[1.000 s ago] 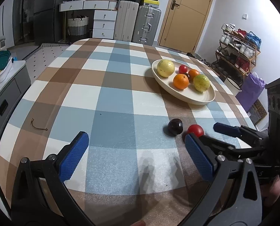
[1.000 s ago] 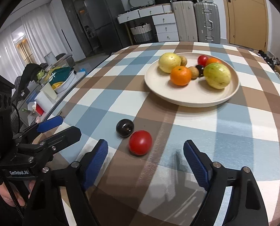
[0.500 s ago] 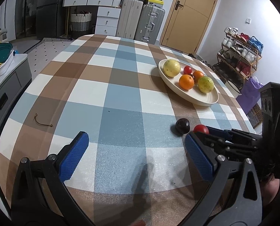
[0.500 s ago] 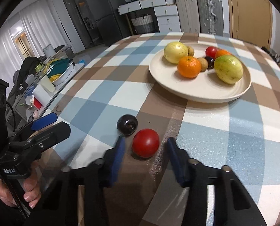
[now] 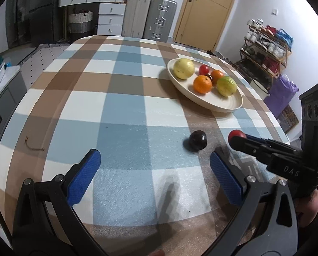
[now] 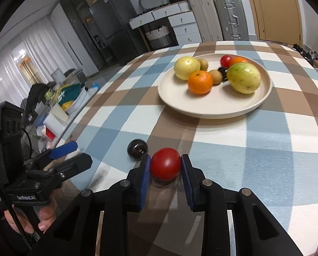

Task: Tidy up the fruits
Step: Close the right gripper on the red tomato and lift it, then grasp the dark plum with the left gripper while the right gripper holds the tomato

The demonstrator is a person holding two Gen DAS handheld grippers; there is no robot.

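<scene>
Right gripper (image 6: 165, 167) clamped on red tomato (image 6: 165, 166); one dark plum (image 6: 137, 147) just left. Left gripper (image 5: 153, 170) spread wide, nothing held, bare tablecloth (image 5: 116, 132) ahead. Plate (image 6: 176, 98) beyond: eight fruits.

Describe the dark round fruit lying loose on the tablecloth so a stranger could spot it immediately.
Start at the cream plate of fruit on the checked tablecloth, then come toward the near edge. Two small fruits are off the plate: the red tomato gripped in the right tongs, and beside it the dark fruit, glossy, near-black, free.
</scene>
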